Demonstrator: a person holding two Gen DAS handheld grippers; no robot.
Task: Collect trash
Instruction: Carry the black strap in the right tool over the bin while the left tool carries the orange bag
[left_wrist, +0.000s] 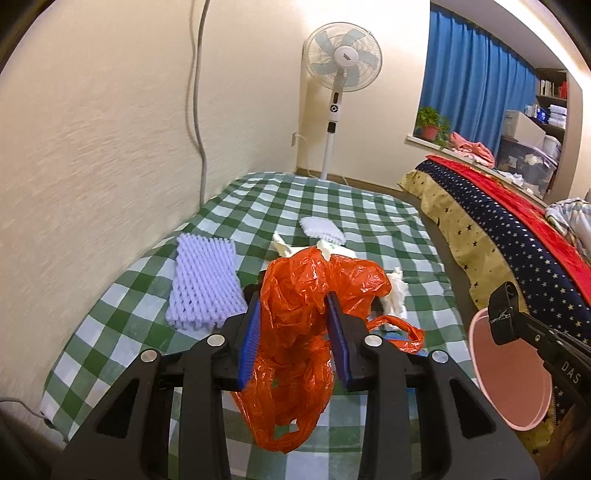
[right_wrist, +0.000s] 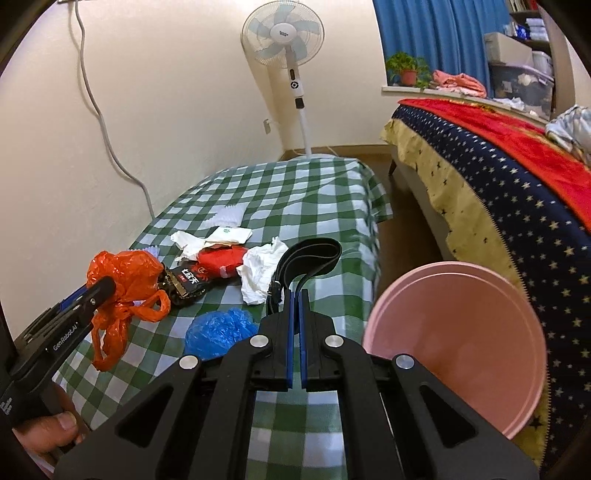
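My left gripper (left_wrist: 293, 308) is shut on an orange plastic bag (left_wrist: 295, 343) and holds it above the green checked table (left_wrist: 110, 325); the bag also shows in the right wrist view (right_wrist: 122, 288). My right gripper (right_wrist: 295, 295) is shut on a black strap (right_wrist: 306, 258) that loops over the table. A pink bucket (right_wrist: 461, 332) stands at the table's right side, also seen in the left wrist view (left_wrist: 506, 384). On the table lie crumpled white paper (right_wrist: 258, 273), a blue bag (right_wrist: 218, 328), a black wrapper (right_wrist: 188, 284), a red packet (right_wrist: 221, 262) and white foam netting (left_wrist: 203, 280).
A standing fan (right_wrist: 284, 37) is behind the table's far end. A bed with a starry blue and red cover (right_wrist: 517, 177) runs along the right, with a narrow floor gap (right_wrist: 406, 229) between it and the table. The wall with a grey cable (left_wrist: 197, 110) borders the left.
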